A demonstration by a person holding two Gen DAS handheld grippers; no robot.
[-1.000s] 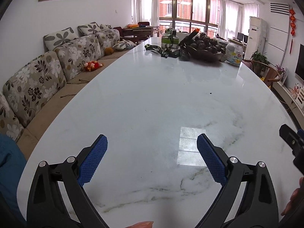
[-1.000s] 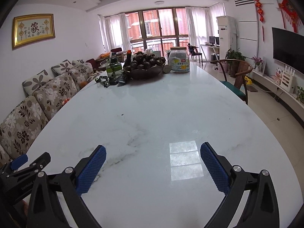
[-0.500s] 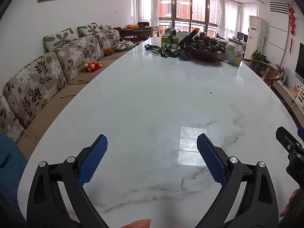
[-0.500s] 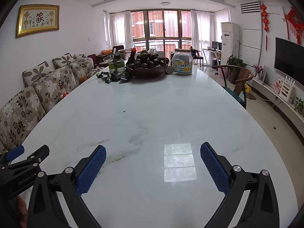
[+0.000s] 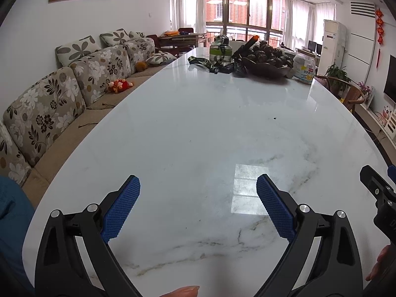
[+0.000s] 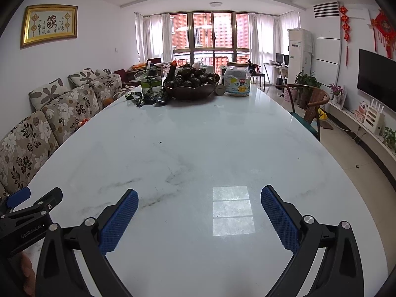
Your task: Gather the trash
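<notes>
- Hovering over the near end of the white marble bench (image 5: 198, 128): left claw (image 5: 198, 206), blue pads spread wide, nothing between them.
- Right claw (image 6: 199, 214) likewise low over the bench, jaws wide apart and empty. Its black body shows at the right edge of the left view; the left one shows at the lower left of the right view.
- No trash can be made out near either claw. Only a small dark speck (image 5: 274, 118) lies mid-bench, well ahead of both; too small to tell what it is.
- Far end of the bench: dark bowl (image 6: 193, 90) heaped with dark fruit, green bottle (image 6: 151, 80) to its left, lidded jar (image 6: 237, 81) to its right, remote (image 6: 162, 97) and strap (image 6: 135, 96) in front.
- Floral sofa (image 5: 49, 99) along the left side; wooden chair (image 6: 309, 106) at the right.
</notes>
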